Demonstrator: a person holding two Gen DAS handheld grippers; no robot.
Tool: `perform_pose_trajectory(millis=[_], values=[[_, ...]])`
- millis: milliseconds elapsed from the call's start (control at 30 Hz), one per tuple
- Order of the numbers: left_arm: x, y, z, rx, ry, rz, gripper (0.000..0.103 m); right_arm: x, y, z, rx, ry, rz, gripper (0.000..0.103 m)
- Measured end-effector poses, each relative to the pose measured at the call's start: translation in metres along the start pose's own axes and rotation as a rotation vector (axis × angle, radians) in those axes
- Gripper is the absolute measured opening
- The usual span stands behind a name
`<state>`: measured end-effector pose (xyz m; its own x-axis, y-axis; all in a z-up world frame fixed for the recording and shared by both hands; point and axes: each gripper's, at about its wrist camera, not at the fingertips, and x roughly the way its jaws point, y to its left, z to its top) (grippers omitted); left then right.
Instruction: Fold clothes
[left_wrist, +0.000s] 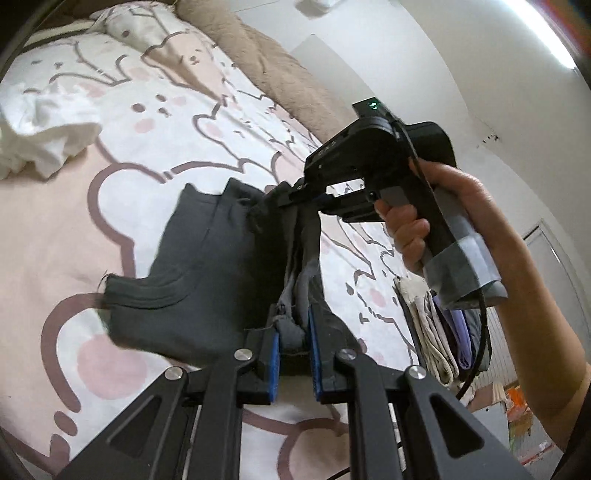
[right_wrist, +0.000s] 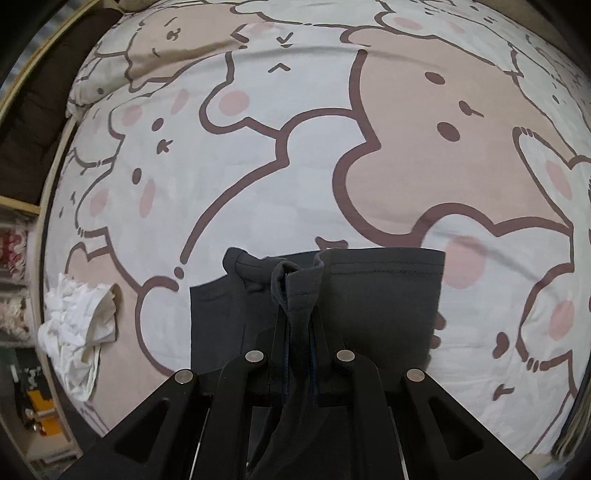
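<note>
Dark grey cotton garment (left_wrist: 207, 273) hangs above bear-print bed sheet (left_wrist: 155, 147), stretched between both grippers. Left gripper (left_wrist: 293, 332) pinches bunched grey edge between blue pads. Right gripper (right_wrist: 297, 343) clamps folded hem. Crumpled white cloth (right_wrist: 79, 332) lies near left bed edge. Folded clothes stack (left_wrist: 447, 332) sits at opposite edge.

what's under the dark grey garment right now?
The cartoon-print bedsheet lies beneath the dark grey garment, which both tools hold pinched. Whatever sits directly below the hanging cloth is covered.
</note>
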<state>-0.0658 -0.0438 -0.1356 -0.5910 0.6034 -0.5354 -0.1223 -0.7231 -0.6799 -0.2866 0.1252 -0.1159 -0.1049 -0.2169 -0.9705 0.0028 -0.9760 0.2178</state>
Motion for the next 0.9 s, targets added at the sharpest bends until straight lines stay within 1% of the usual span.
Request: perform_pose_trajectory(millis=[200, 333, 533, 733, 833, 900], values=[[-0.012, -0.002, -0.004, 0.004, -0.017, -0.035, 0.014, -0.011, 0.004, -0.005, 0.037, -0.032, -0.007, 0.01], [-0.012, 0.0, -0.002, 0.003, -0.021, -0.035, 0.014, -0.016, 0.009, -0.004, 0.053, -0.057, -0.003, 0.01], [-0.013, 0.014, -0.005, -0.033, -0.001, -0.019, 0.014, 0.002, 0.018, 0.001, 0.076, -0.049, -0.047, 0.01], [-0.023, 0.026, -0.009, -0.04, -0.01, 0.014, 0.014, 0.025, 0.048, 0.0, -0.013, 0.0, -0.063, 0.01], [-0.03, 0.038, -0.01, -0.048, -0.02, 0.05, 0.014, 0.03, 0.063, 0.0, -0.066, 0.006, -0.018, 0.01], [-0.033, 0.047, -0.009, -0.061, -0.022, 0.067, 0.014, 0.034, 0.068, 0.001, -0.074, 0.017, 0.004, 0.01]])
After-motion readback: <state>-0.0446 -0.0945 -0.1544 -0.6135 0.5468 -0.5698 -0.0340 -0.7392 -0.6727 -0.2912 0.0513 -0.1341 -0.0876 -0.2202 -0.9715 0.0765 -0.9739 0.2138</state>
